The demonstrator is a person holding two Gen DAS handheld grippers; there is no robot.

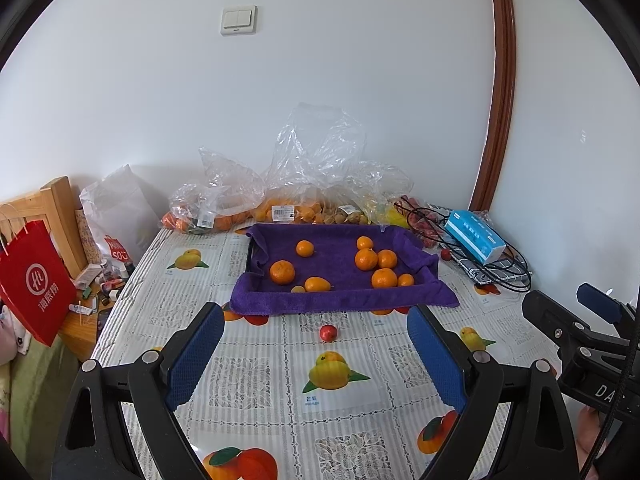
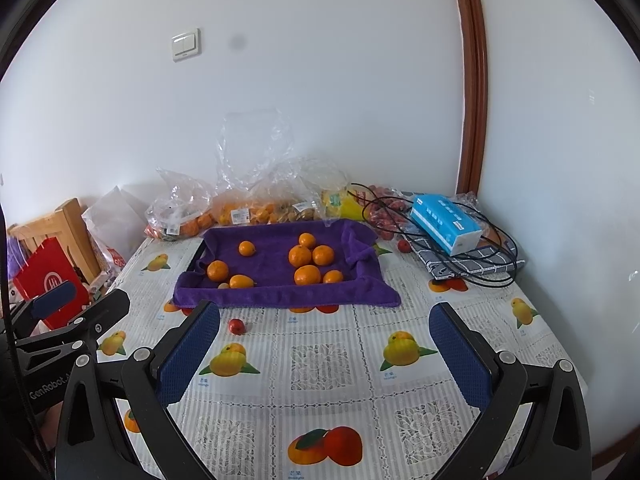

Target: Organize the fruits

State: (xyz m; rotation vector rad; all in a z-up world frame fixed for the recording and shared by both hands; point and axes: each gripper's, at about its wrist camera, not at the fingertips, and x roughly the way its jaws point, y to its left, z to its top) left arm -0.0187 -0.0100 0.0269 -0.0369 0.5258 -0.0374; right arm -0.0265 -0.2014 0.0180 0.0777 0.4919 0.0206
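Blue-padded fingers of the left gripper [image 1: 316, 354] sit nearest, spread wide with nothing between them; the right gripper [image 2: 324, 354] is likewise spread and empty. Both hover above the fruit-print tablecloth [image 1: 256, 384], pointing toward the tray.

Landmark: purple-cloth-lined tray [image 1: 340, 302]. Inside it lie about eight oranges [image 1: 366, 259], one at its left side [image 1: 282, 272], plus a small pale fruit [image 1: 298, 289] against the front wall. Just in front of the tray, apart from its draped edge, a single small red fruit [image 1: 328, 333] rests on the tablecloth. Behind the tray: clear bags of more fruit [image 1: 280, 210]. To the tray's right: a blue tissue box [image 1: 474, 236] on tangled black cable [image 1: 508, 276].

Risks, as judged:
- Red fruit is small and round; wide jaws closing off-centre could nudge it so it rolls toward the table's edge.
- Draped cloth hem may snag a finger, dragging the tray lining and setting oranges rolling.
- Grippers stand close side by side; both reaching at once could collide.
- Over-squeezing would bruise soft fruit.
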